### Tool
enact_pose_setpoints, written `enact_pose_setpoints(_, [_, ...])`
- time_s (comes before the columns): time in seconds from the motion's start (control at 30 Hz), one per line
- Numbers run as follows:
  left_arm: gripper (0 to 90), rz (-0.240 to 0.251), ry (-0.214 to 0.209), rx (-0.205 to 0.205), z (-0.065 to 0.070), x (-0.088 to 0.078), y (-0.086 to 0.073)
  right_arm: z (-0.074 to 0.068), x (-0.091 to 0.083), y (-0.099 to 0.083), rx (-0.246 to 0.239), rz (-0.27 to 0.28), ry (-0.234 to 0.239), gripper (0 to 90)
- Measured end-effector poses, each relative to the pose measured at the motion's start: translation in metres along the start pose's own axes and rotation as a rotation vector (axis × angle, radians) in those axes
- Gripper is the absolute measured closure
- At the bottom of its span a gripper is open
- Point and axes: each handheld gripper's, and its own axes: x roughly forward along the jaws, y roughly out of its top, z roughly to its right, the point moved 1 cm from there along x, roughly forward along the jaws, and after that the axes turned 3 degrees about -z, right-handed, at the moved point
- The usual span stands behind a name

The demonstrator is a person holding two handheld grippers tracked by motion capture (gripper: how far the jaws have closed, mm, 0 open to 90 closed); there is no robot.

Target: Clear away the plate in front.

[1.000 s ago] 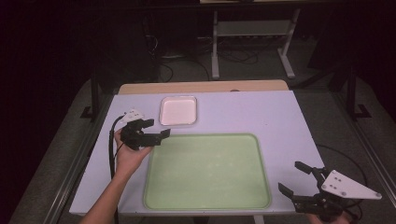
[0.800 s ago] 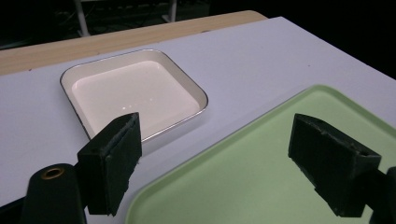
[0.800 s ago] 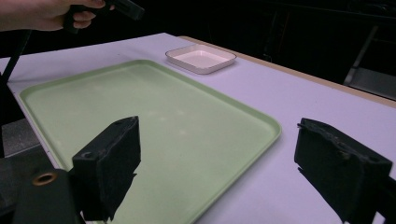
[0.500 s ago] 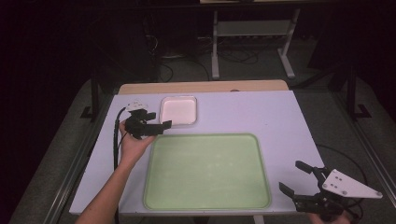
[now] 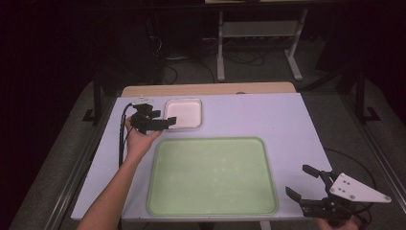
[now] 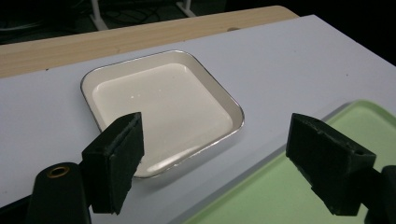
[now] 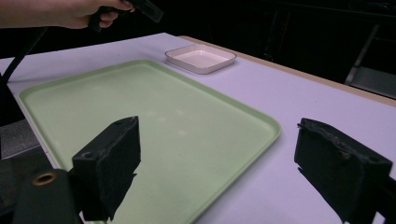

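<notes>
Left gripper (image 5: 165,122) reaches forward on an outstretched forearm, fingers spread — right gripper (image 5: 306,183) low, fingers apart too.

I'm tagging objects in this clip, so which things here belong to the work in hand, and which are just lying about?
In hand:
- left gripper, jaws open, reaching for the near left edge of the white square dish
- green tray, beside the dish

Lying about:
- right gripper, open, idle at the table's near right corner
- metal stand and cables on the floor behind

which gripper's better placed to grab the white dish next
Left. The left gripper hangs open right at the white square dish, jaws facing its near rim. The right gripper sits open beyond the green tray, far off.
</notes>
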Motion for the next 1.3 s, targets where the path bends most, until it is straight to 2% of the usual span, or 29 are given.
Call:
enact_pose_setpoints(0.13, [18.9, 0.011, 0.005, -0.012, -0.004, 0.0, 0.006, 0.0, 0.0, 0.001, 0.001, 0.002, 0.002, 13.6])
enact_pose_setpoints(0.3, [18.9, 0.012, 0.018, -0.008, -0.008, 0.0, 0.016, 0.0, 0.003, 0.001, 0.0, -0.008, 0.009, 13.6])
enact_pose_setpoints(0.47, [18.9, 0.013, 0.013, -0.027, -0.014, 0.004, 0.025, -0.001, 0.007, 0.002, -0.006, -0.013, 0.015, 13.6])
enact_pose_setpoints(0.6, [18.8, -0.002, 0.011, -0.05, -0.021, 0.012, 0.031, -0.001, 0.008, 0.003, -0.006, -0.015, 0.016, 13.6])
enact_pose_setpoints(0.8, [19.6, -0.039, 0.033, -0.067, -0.032, 0.026, 0.035, -0.001, 0.008, 0.002, -0.001, -0.016, 0.009, 13.7])
enact_pose_setpoints(0.9, [20.7, -0.053, 0.046, -0.085, -0.037, 0.032, 0.035, 0.001, 0.006, 0.001, 0.003, -0.013, 0.005, 13.7])
enact_pose_setpoints(1.0, [21.2, -0.05, 0.039, -0.117, -0.043, 0.036, 0.036, 0.001, 0.005, 0.001, 0.002, -0.013, 0.001, 13.7])
enact_pose_setpoints(1.17, [22.4, -0.068, 0.067, -0.147, -0.053, 0.041, 0.039, 0.002, 0.004, 0.001, 0.009, -0.011, 0.0, 13.7])
enact_pose_setpoints(1.3, [23.9, -0.082, 0.066, -0.188, -0.06, 0.048, 0.038, 0.002, 0.005, 0.001, 0.008, -0.01, -0.001, 13.8])
